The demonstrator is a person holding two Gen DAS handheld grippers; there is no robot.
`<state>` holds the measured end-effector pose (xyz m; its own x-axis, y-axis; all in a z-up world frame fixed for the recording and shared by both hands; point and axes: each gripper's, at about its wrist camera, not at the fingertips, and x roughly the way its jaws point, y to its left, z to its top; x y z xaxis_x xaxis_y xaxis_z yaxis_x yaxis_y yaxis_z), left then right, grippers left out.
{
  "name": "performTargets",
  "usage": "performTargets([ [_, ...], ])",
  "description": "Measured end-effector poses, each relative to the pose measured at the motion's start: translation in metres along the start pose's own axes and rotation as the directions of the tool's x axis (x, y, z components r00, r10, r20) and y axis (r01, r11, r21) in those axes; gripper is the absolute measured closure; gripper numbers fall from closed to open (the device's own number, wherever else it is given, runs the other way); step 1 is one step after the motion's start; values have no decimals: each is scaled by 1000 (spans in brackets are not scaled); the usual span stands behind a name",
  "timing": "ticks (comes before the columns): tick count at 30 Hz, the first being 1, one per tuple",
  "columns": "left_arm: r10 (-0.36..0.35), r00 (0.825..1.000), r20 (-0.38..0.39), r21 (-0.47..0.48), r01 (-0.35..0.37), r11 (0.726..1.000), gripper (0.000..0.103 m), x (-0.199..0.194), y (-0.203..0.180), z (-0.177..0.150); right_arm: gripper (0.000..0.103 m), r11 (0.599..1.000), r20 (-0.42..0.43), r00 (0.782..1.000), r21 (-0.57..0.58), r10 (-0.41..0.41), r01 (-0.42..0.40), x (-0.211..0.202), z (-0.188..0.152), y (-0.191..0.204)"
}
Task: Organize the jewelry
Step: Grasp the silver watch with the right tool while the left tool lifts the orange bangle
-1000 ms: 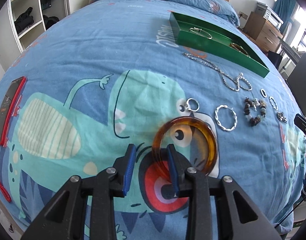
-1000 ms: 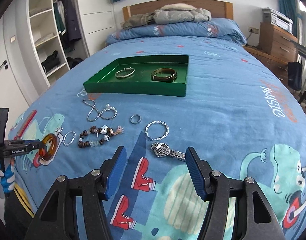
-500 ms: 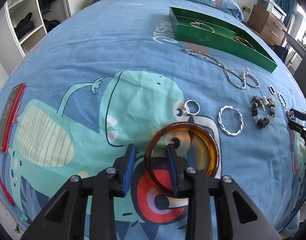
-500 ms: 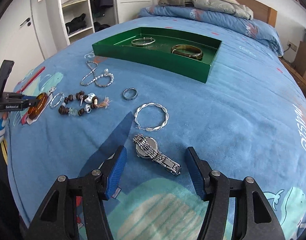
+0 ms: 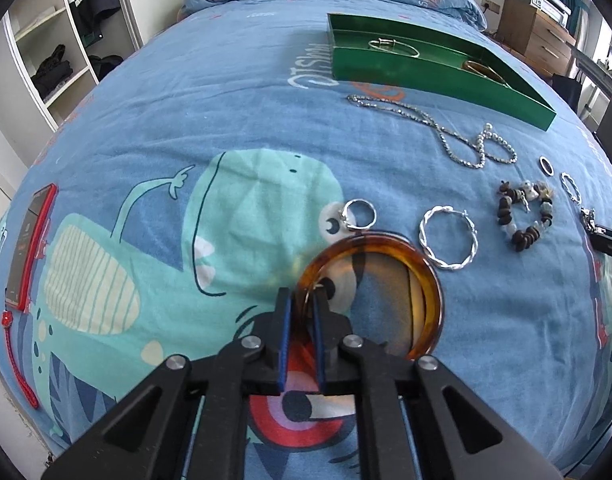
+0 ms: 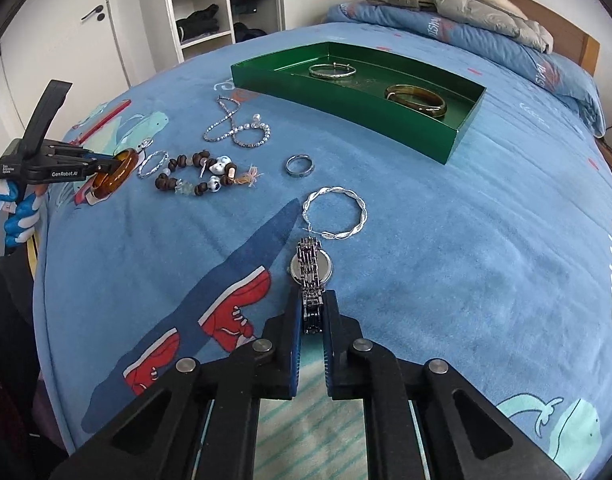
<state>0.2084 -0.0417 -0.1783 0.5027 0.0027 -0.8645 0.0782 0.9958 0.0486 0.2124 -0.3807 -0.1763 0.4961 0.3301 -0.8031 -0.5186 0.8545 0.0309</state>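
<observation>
My left gripper (image 5: 302, 300) is shut on the near rim of an amber bangle (image 5: 422, 280), which also shows in the right wrist view (image 6: 113, 174). My right gripper (image 6: 312, 312) is shut on the band of a silver watch (image 6: 310, 266) lying on the blue bedspread. A green tray (image 6: 446, 138) at the back holds a thin gold bangle (image 6: 332, 71) and a brown bangle (image 6: 416, 98). Loose on the bed lie a silver chain (image 6: 237, 128), a bead bracelet (image 6: 197, 176), a ring (image 6: 299, 165) and a twisted silver hoop (image 6: 338, 214).
A second twisted hoop (image 5: 448, 236) and a small silver ring (image 5: 358, 214) lie beside the amber bangle. A red-cased phone (image 5: 29, 240) lies at the bed's left edge. Shelves (image 5: 45, 56) stand left of the bed, a wooden dresser (image 5: 538, 36) right.
Both grippers have closed: the left on the amber bangle's rim, the right on the watch band after moving forward and down to it.
</observation>
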Motion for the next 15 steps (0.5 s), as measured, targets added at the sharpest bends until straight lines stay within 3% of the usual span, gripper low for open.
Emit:
performTargets([
  [5, 36, 998, 60, 9, -36, 999, 95, -16, -5, -3, 94, 997, 63, 996, 49, -63, 60, -20, -6, 12],
  [15, 21, 984, 175, 25, -25, 999, 95, -69, 1, 3, 94, 989, 166, 978, 97, -129, 114, -77, -4, 42],
])
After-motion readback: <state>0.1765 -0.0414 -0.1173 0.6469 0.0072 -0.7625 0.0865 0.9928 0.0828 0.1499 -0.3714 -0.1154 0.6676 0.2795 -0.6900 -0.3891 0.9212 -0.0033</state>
